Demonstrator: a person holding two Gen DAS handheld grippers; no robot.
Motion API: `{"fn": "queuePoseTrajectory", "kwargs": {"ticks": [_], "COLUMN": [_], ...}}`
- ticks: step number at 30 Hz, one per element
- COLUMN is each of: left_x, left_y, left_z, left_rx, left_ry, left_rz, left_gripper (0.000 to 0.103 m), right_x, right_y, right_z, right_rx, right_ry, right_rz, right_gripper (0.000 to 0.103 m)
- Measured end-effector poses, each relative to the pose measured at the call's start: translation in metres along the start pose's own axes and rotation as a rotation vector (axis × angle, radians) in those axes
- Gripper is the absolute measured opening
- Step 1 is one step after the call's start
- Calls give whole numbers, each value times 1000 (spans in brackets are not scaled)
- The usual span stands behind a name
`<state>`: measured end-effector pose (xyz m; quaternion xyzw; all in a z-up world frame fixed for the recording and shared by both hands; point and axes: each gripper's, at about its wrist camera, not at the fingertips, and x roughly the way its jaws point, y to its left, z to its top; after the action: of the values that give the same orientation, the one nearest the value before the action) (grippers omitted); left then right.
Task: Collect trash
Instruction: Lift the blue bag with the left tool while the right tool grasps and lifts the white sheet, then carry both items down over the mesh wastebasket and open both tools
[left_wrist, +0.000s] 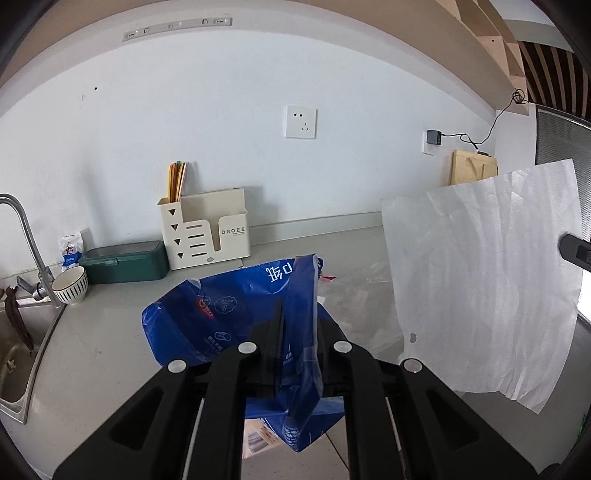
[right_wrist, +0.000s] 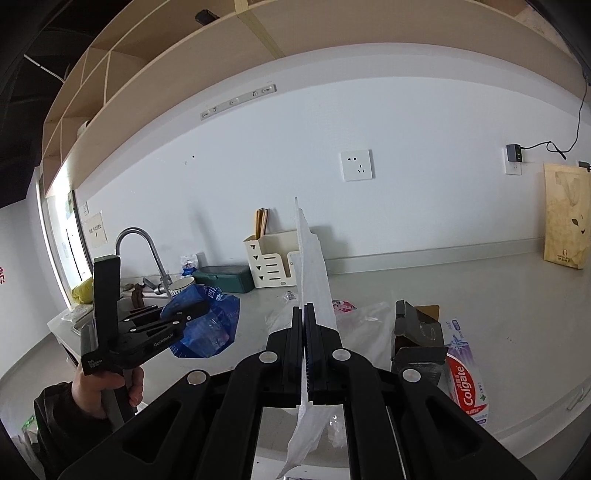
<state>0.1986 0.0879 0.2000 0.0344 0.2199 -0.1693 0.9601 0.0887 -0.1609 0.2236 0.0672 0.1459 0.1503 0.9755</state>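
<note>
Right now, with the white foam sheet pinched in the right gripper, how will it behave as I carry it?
The white foam sheet hangs creased from the right gripper, so probably floppy and very light. It may sway or fold; its wide face could brush the blue bag.

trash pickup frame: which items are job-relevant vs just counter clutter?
Job:
blue bag, in left gripper
white sheet, in right gripper
clear plastic
toothpaste box

Clutter:
utensil rack
green box
bowl
paper bag
</note>
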Motion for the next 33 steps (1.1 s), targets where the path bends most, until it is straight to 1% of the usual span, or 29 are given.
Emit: {"fn": "queuePoseTrajectory", "kwargs": {"ticks": [3,6,9,12,15,19,21,25,28,30,32,33], "left_x": [-27,-52,-76,-97,-114,-131,-134,-131,-118,-108,-98,-92], "left_y": [-20,-41,-62,-82,-99,-116,-122,-130,-131,-131,-129,-126], "left_z": [-4,-13,-27,-46,-70,-115,-140,-188,-216,-235,-251,-260], "left_rx": [10,13,24,34,36,13,-7,-33,-52,-59,-91,-115], "left_ry": [-29,-42,-45,-41,-24,14,46,112,182,216,250,268], "left_rz": [-17,-51,-87,-104,-125,-143,-160,-166,-198,-197,-207,-200], "left_gripper": [11,11,11,11,11,11,11,11,11,11,11,11], "right_x": [-28,-56,-78,-97,-113,-119,-121,-115,-102,-90,-76,-69], "right_y": [3,6,9,12,10,7,9,12,7,3,-1,-3], "right_z": [-2,-9,-19,-33,-52,-83,-99,-131,-155,-170,-185,-193], "right_rx": [-10,-33,-63,-96,-95,-89,-93,-83,-55,-34,3,14], "right_ry": [-9,-13,12,37,61,123,149,224,281,323,367,387], "right_rz": [27,47,72,69,90,112,116,128,161,164,187,195], "right_gripper": [6,6,6,6,6,6,6,6,6,6,6,6]}}
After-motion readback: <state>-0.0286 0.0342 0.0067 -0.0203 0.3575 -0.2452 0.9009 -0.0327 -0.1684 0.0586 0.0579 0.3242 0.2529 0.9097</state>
